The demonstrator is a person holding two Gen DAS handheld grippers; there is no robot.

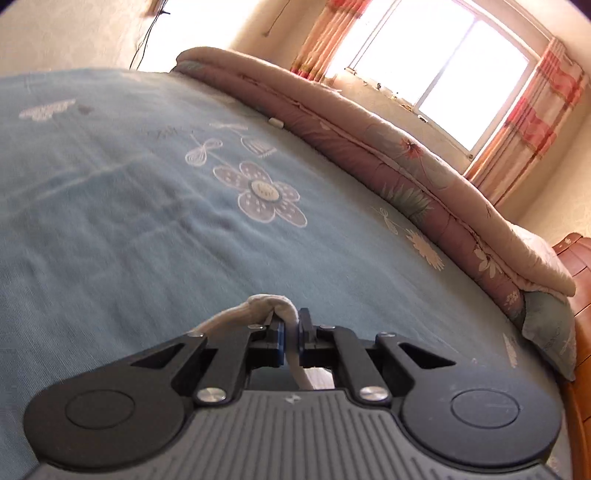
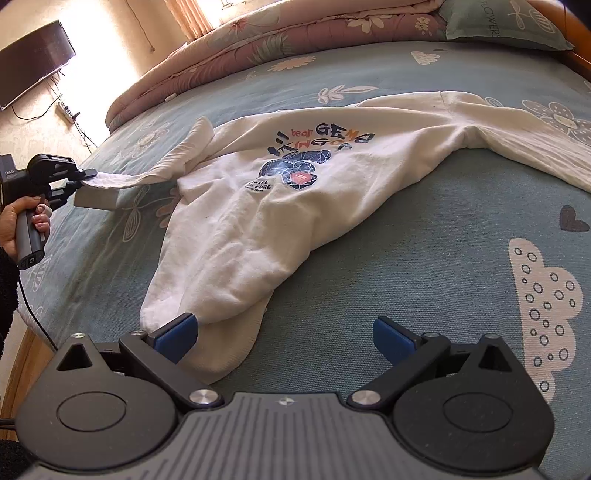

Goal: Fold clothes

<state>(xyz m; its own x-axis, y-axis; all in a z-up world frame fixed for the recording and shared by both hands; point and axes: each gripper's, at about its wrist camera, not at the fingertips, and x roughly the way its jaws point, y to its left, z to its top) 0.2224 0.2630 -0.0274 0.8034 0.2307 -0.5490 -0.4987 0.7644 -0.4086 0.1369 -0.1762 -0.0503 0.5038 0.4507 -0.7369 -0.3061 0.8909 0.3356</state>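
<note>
- A white cotton sweatshirt with a dark printed graphic and coloured lettering on the chest (image 2: 280, 192) lies spread, rumpled, on a blue bedsheet patterned with white flowers and clouds (image 2: 424, 258).
- The left gripper (image 1: 291, 332) has its blue-padded jaws pinched tight on the cuff of the sweatshirt's sleeve (image 2: 110, 182), holding it clear of the sheet, out past the garment's side.
- A hand (image 2: 26, 218) with a dark fuzzy sleeve grips that tool's handle.
- The right gripper (image 2: 286, 334) hovers near the sweatshirt's hem, jaws spread wide and holding nothing; one blue pad sits over the hem's edge.
- A folded pink floral quilt (image 2: 258, 40) lies along the far side of the bed, beside a greenish pillow (image 2: 506, 26).
</note>
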